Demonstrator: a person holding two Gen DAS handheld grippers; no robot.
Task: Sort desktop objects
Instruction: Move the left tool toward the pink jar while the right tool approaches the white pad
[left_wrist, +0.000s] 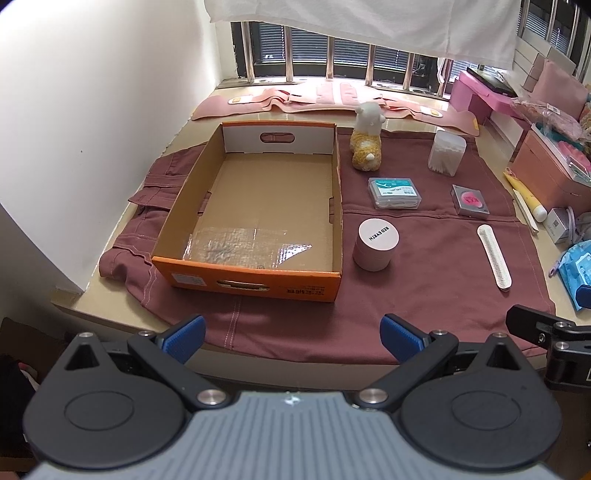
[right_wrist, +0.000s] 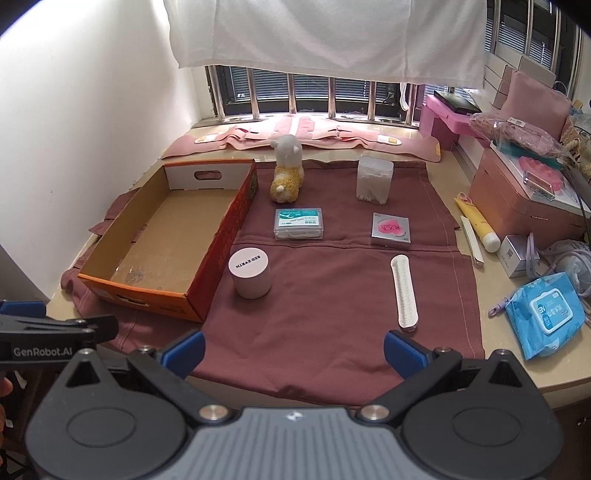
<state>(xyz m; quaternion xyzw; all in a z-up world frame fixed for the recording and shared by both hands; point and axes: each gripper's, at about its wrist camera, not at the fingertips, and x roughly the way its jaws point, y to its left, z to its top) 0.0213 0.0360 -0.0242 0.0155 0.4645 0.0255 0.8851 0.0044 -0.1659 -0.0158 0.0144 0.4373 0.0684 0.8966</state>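
An orange cardboard box (left_wrist: 255, 284) (right_wrist: 147, 295) with nothing inside sits at the left on a maroon cloth (left_wrist: 424, 295) (right_wrist: 314, 332). To its right lie a pink jar with a white lid (left_wrist: 376, 243) (right_wrist: 251, 273), a floss-pick case (left_wrist: 394, 192) (right_wrist: 300, 223), a pink compact (left_wrist: 471, 200) (right_wrist: 390, 229), a nail file (left_wrist: 494, 256) (right_wrist: 403, 291), a cotton-swab tub (left_wrist: 446, 152) (right_wrist: 373, 180) and a plush toy (left_wrist: 366, 137) (right_wrist: 287, 174). My left gripper (left_wrist: 293, 338) is open at the table's near edge, in front of the box. My right gripper (right_wrist: 293, 349) is open over the cloth's front edge.
Pink boxes (right_wrist: 517, 199), a yellow tube (right_wrist: 478, 221), a small silver box (right_wrist: 517, 254) and a blue wet-wipe pack (right_wrist: 546, 317) crowd the right side. A white wall (left_wrist: 92, 129) bounds the left. Pink fabric (left_wrist: 314, 99) lies on the window sill behind.
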